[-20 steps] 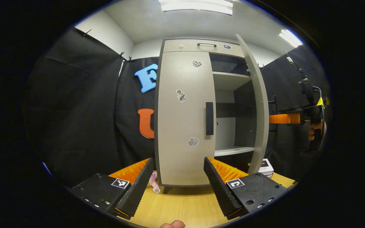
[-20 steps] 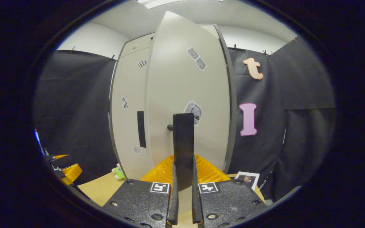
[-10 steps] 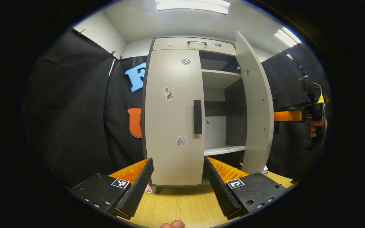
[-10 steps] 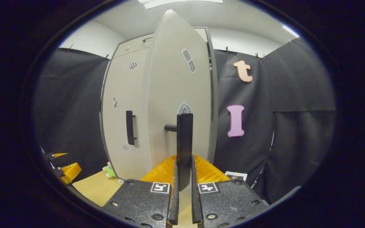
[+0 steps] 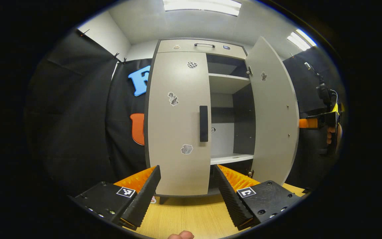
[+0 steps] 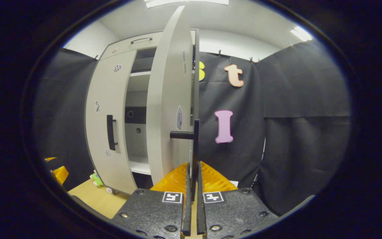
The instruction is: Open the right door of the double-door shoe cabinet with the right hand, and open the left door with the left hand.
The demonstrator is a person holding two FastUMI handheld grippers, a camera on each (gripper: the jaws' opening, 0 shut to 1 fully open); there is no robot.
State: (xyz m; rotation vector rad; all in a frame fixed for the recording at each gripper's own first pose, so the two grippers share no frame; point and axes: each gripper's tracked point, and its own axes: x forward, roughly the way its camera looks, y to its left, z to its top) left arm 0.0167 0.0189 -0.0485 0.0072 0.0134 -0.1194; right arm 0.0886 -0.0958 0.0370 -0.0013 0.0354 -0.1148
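Two doors on the shoe cabinet (image 5: 191, 46), and only one is open now. Going from left: the left door (image 5: 177, 132) sits shut, its handle (image 5: 204, 123) at approx 12 o'clock from the left gripper (image 5: 187, 179). This gripper has its tongs wide apart and holds nothing; it hangs above the wooden table (image 5: 184, 219), near the door but apart from it. More to the right, the right door (image 5: 275, 116) is swung out wide, and 2 shelves inside can be counted. In the right gripper view the right gripper (image 6: 193, 186) has its tongs narrow, clamped on the right door handle (image 6: 196, 142) at 12 o'clock.

Step in hand, as I judge: right door opening is nearly complete. Next move needs the left gripper to go fwd to the left handle, close on it, then pull along the hinge arc.

Count: 2 doors, 2 handles, 2 grippers, 1 top drawer w/ its own handle.
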